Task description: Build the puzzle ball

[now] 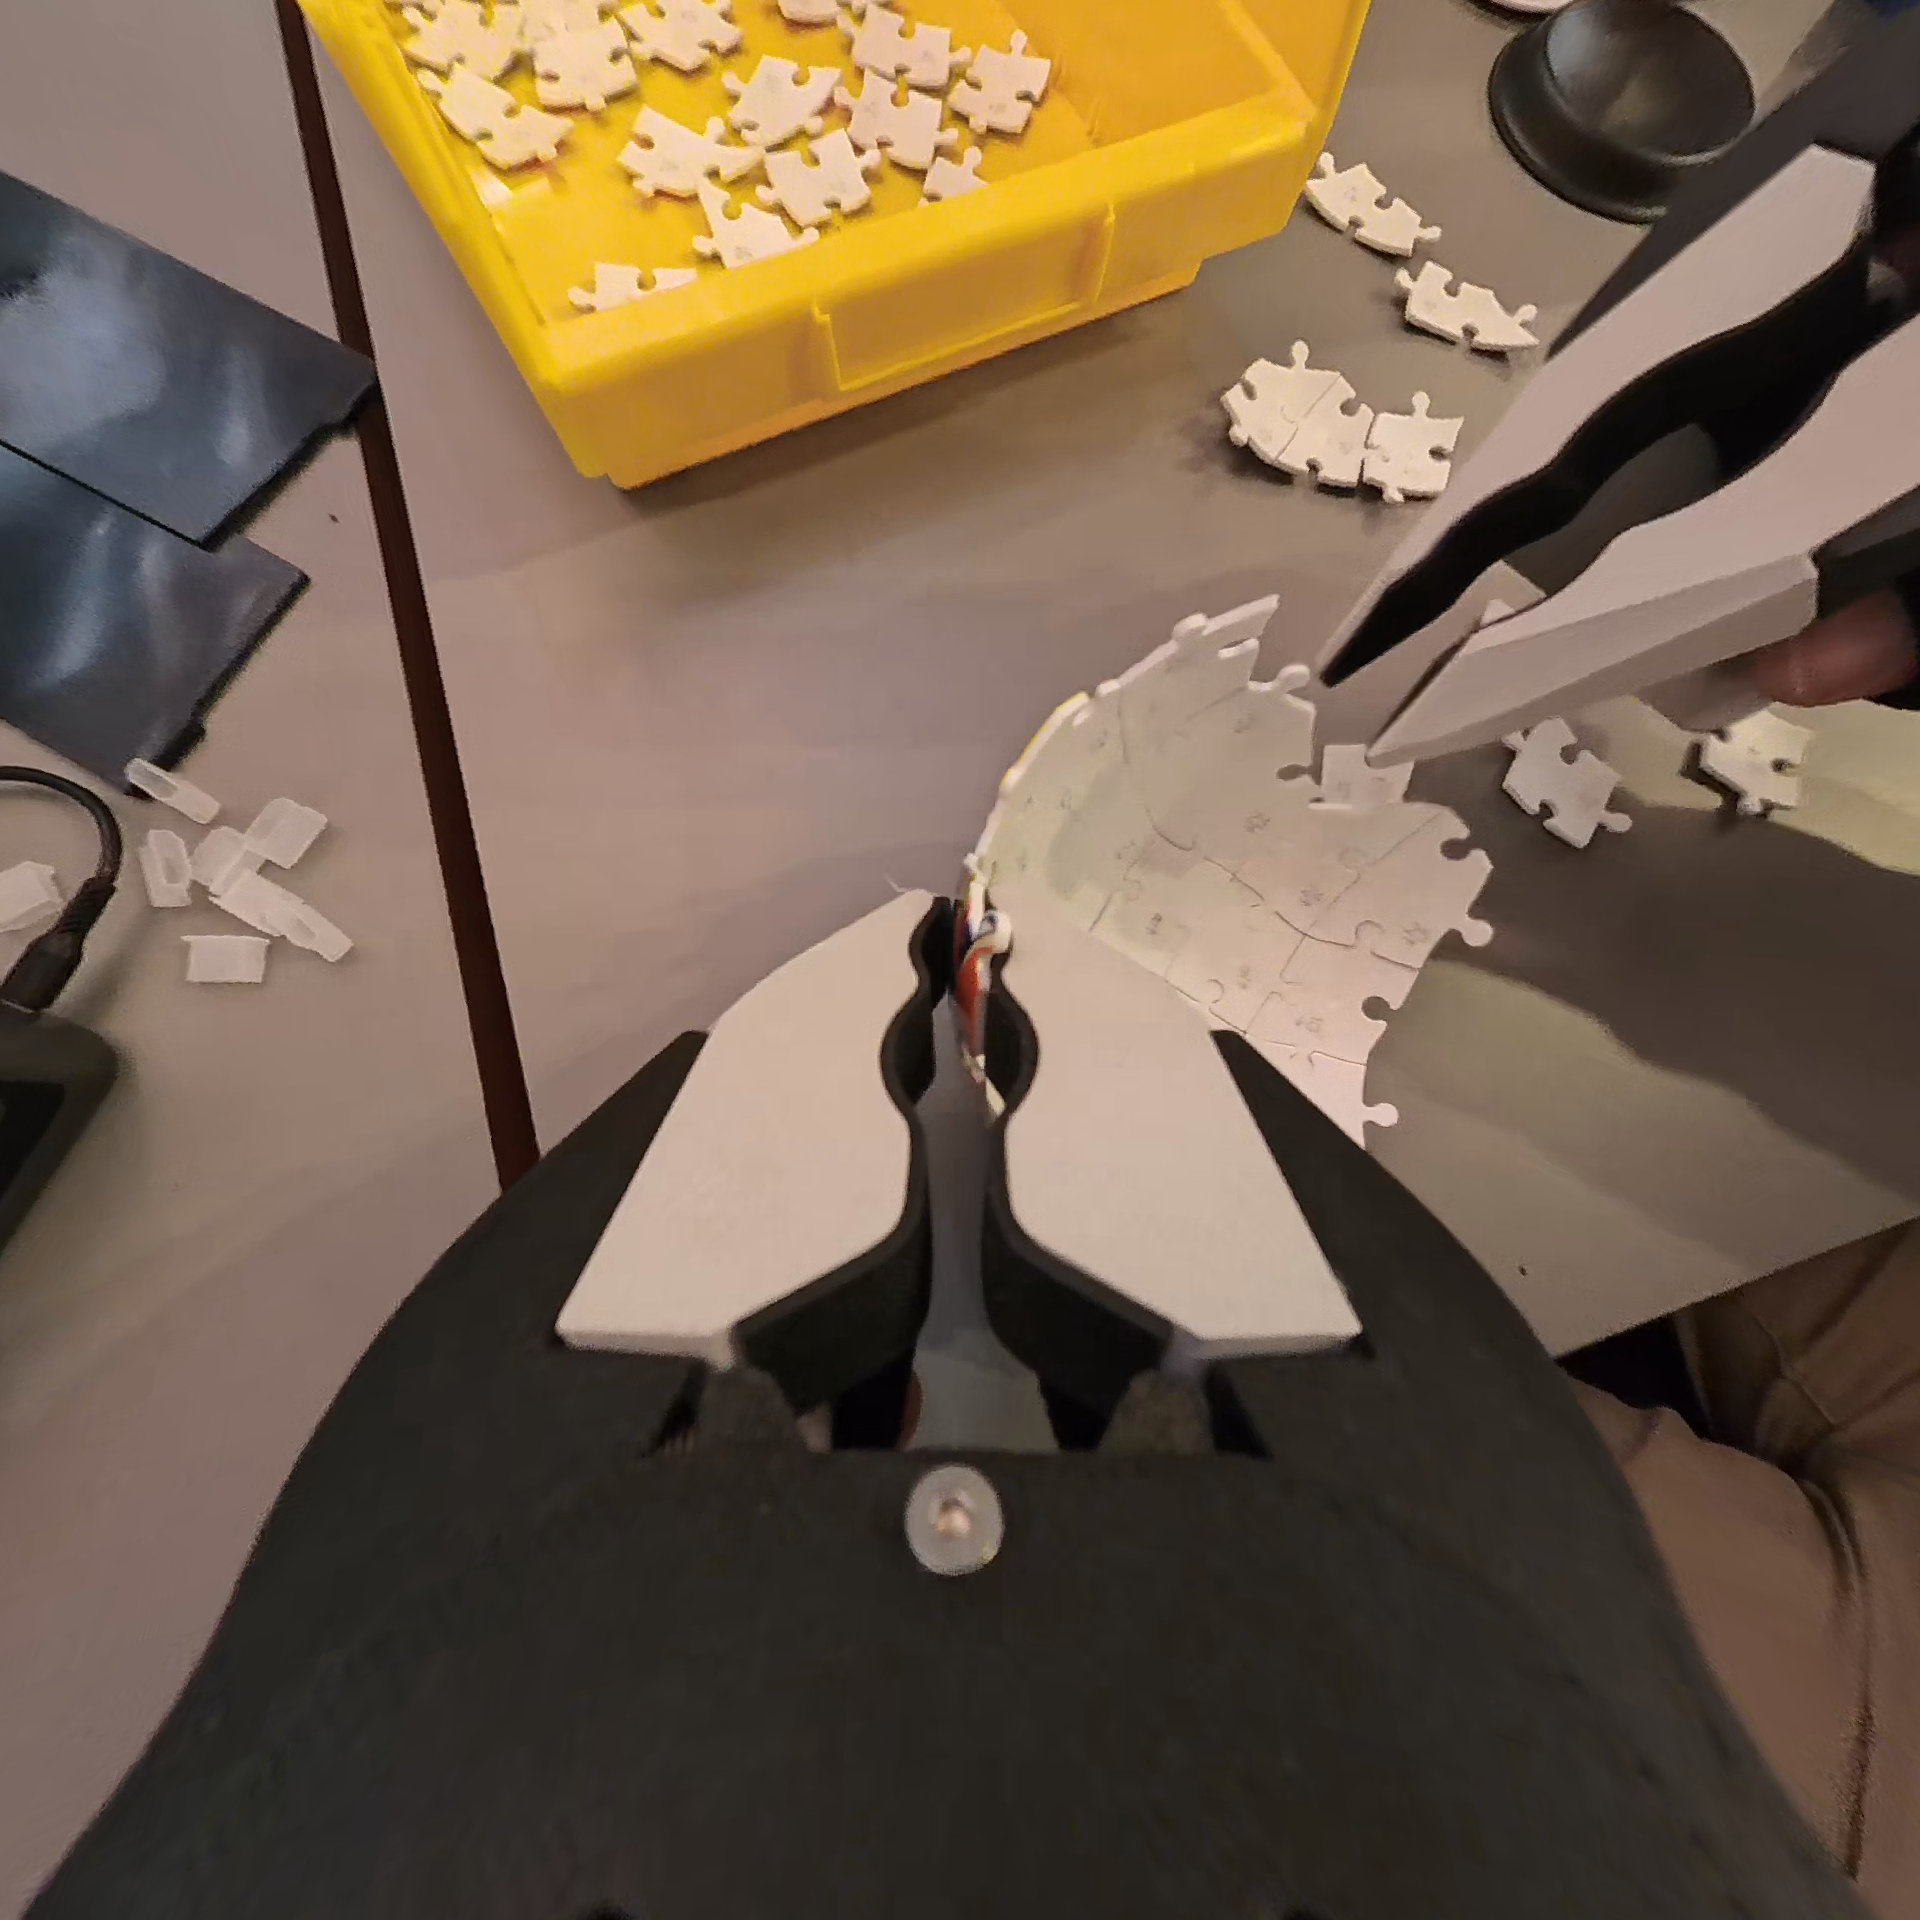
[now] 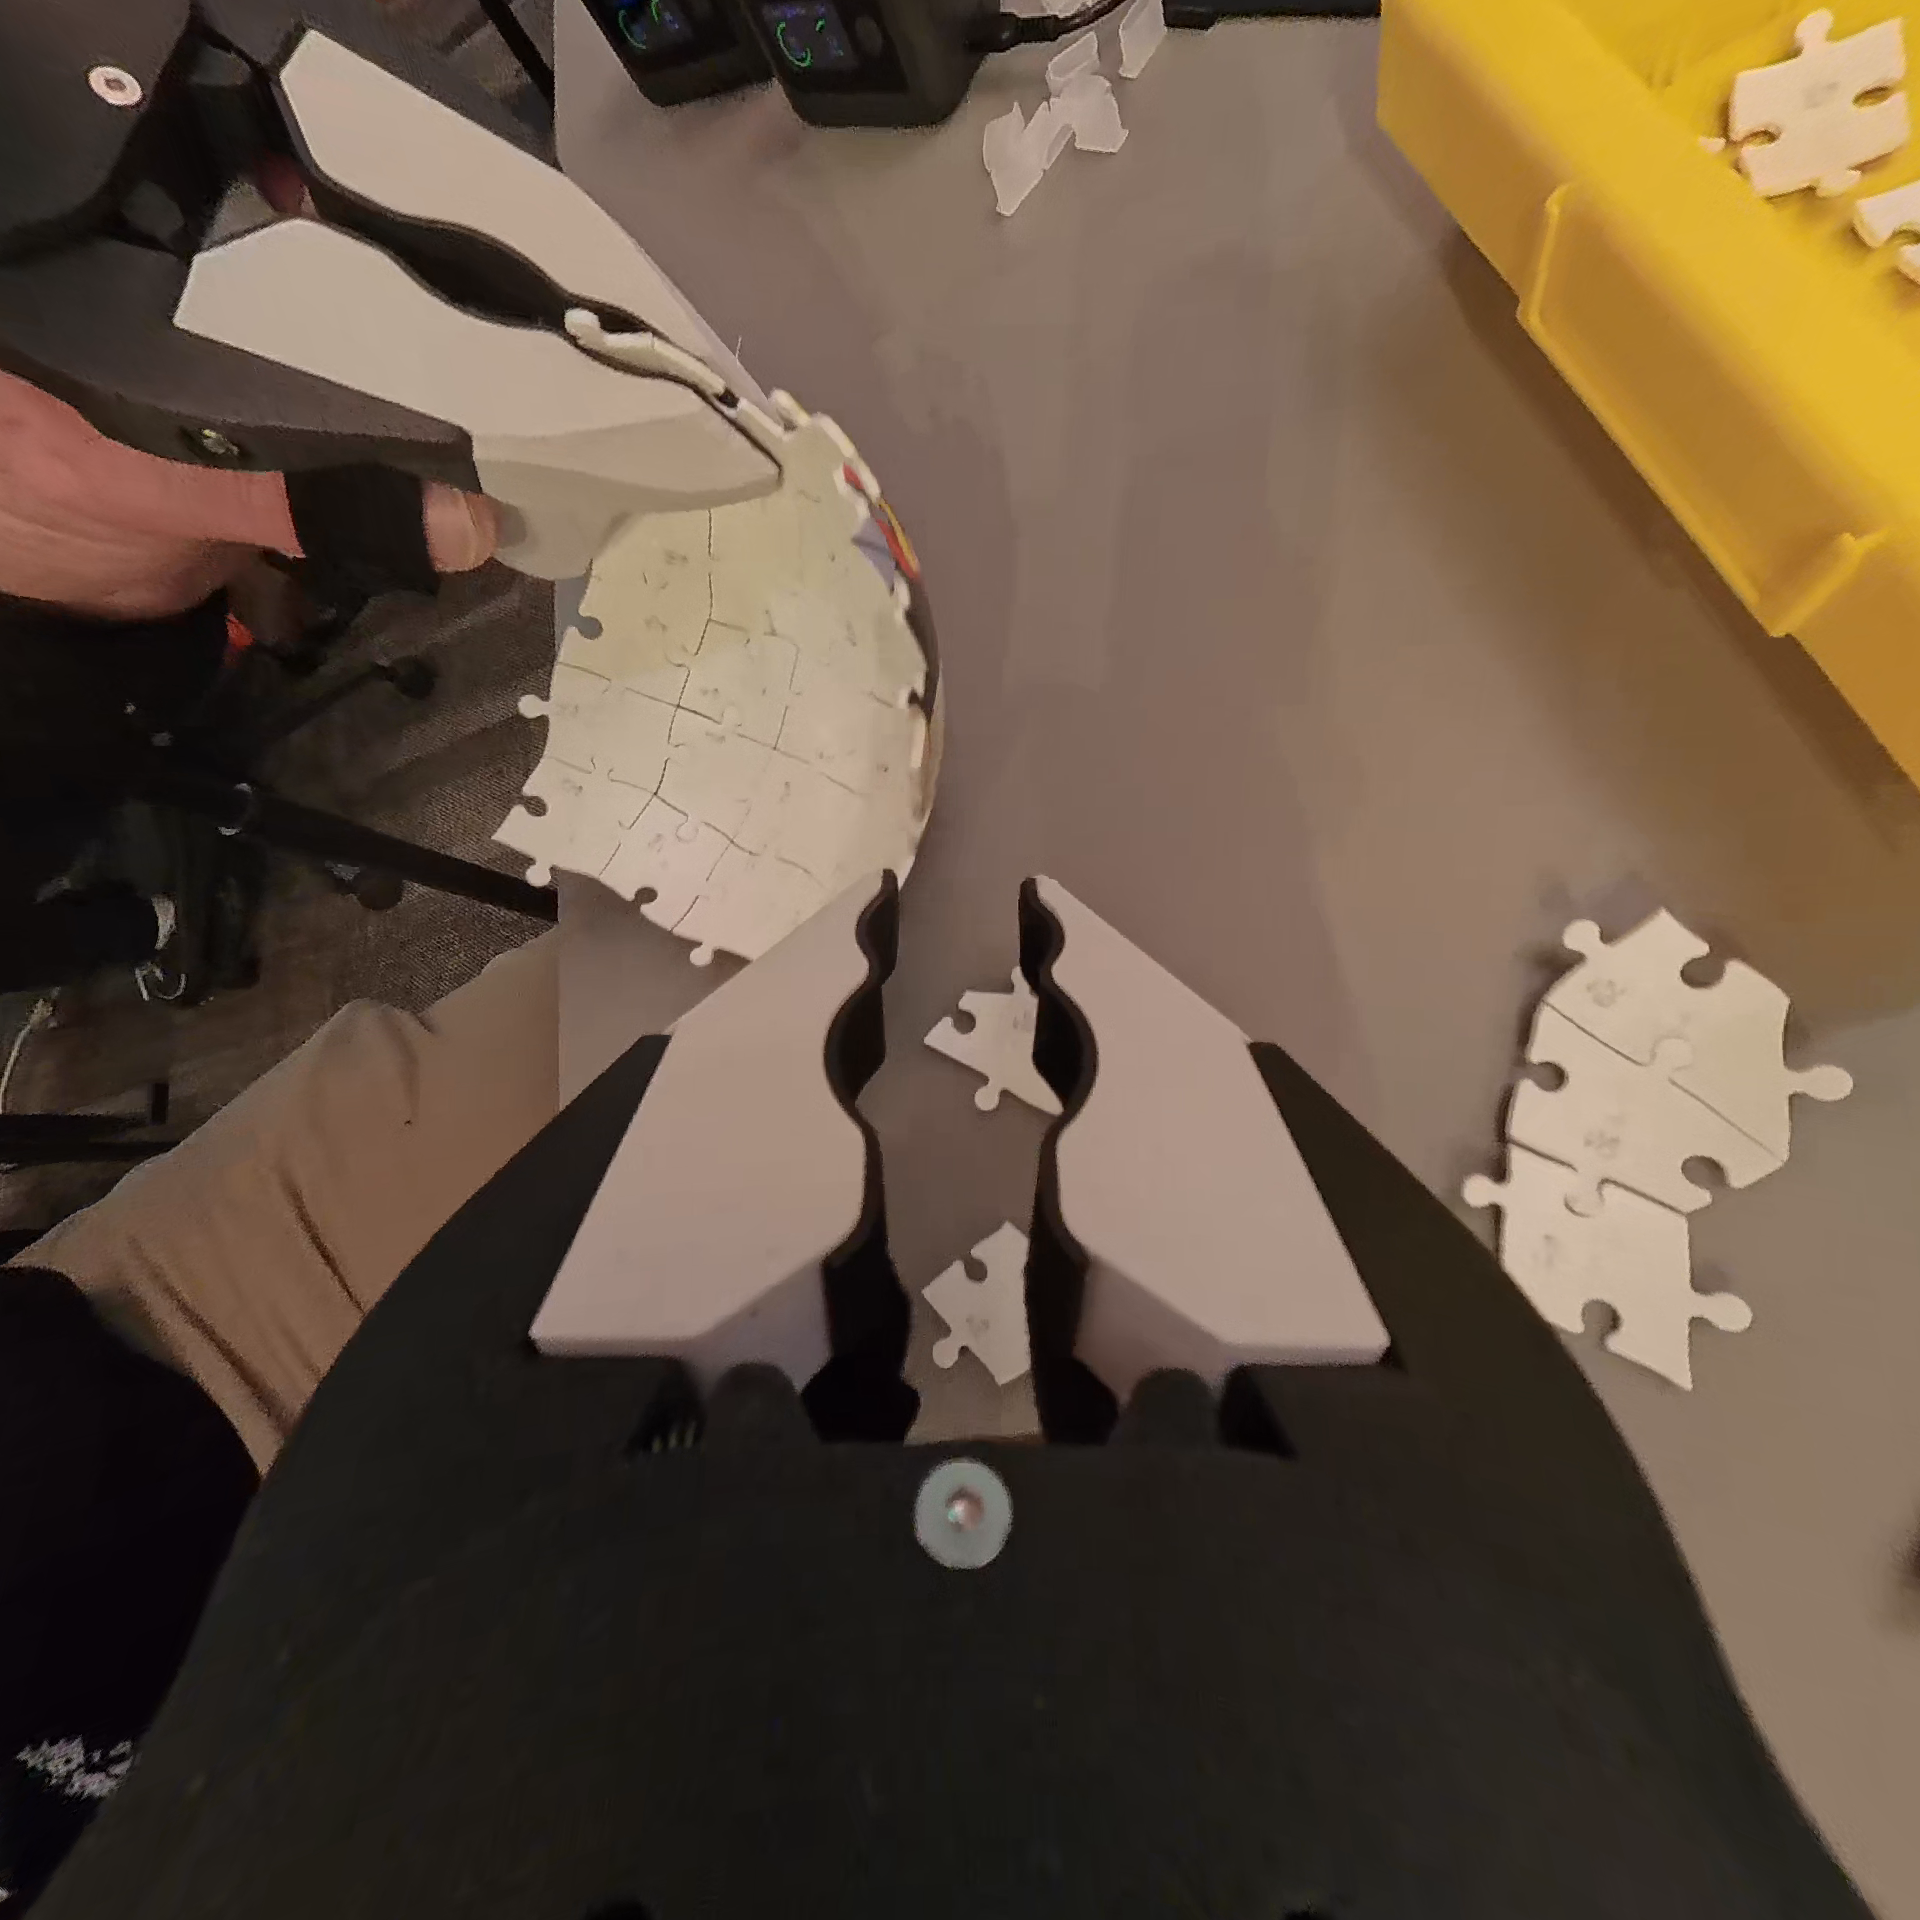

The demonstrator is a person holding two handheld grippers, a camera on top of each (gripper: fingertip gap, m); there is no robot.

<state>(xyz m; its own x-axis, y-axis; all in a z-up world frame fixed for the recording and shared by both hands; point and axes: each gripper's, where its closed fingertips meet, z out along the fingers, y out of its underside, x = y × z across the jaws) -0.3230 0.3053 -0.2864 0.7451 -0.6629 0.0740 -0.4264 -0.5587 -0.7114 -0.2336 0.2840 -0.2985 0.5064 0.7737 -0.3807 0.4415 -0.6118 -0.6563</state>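
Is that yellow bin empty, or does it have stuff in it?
Not empty. The yellow bin holds many loose white puzzle pieces scattered across its floor, seen in the left wrist view.

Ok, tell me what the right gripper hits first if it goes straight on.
Probably the rim of the partly built puzzle ball, just beside the right gripper; otherwise the bare table ahead. Depth is unclear.
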